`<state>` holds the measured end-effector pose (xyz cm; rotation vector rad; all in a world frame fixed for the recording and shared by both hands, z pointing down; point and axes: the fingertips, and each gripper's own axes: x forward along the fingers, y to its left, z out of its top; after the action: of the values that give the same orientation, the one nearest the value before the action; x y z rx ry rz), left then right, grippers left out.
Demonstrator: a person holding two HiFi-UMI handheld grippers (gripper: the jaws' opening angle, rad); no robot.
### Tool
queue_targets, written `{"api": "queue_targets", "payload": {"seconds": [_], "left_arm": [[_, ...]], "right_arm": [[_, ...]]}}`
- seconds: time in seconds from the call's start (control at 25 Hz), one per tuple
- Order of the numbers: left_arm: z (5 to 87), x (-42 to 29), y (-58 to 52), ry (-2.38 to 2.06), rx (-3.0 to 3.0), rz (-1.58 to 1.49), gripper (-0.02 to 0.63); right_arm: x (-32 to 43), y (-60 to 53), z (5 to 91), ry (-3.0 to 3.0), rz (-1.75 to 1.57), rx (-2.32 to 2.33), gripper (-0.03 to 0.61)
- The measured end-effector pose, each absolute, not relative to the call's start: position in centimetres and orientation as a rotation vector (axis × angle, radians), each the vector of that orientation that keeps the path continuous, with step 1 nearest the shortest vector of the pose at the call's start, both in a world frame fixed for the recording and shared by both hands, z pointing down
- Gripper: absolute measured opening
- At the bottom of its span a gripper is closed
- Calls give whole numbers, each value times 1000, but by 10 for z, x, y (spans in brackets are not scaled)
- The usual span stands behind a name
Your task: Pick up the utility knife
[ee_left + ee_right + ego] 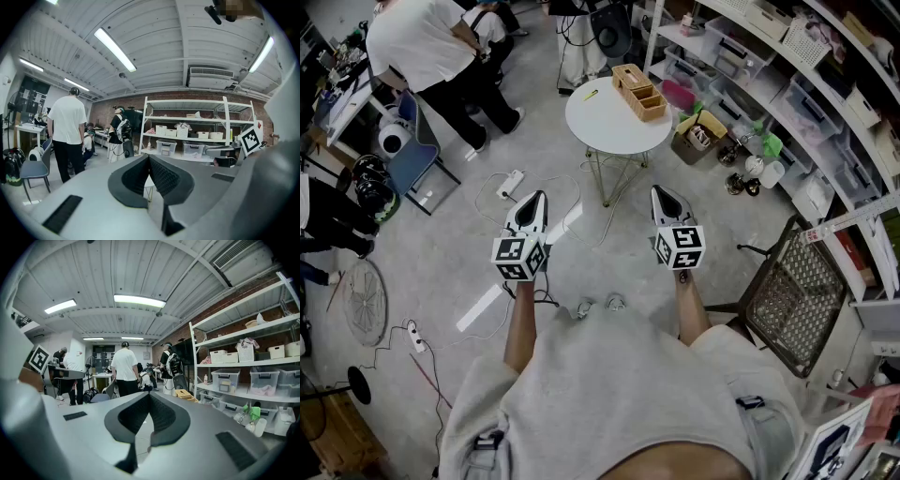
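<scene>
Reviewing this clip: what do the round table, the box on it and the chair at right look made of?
Round table: smooth white top, likely laminate or painted; thin wire legs look metal. Box: matte tan with dividers, probably wood. Chair: dark see-through grid, likely metal mesh.

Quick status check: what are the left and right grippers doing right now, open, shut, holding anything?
Left gripper: closed, jaws together, nothing held.
Right gripper: closed, jaws together, nothing held.
</scene>
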<state>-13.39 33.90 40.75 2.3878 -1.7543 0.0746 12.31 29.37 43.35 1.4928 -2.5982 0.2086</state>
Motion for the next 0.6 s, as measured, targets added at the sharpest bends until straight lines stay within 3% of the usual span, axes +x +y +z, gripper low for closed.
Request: {"api": "queue_targets", "payload": {"seconds": [0.6], "left_arm": [[407,-122,330,-1761,2398,92,20]], "right_arm": [[131,290,436,-2630,240,1493,31]]}}
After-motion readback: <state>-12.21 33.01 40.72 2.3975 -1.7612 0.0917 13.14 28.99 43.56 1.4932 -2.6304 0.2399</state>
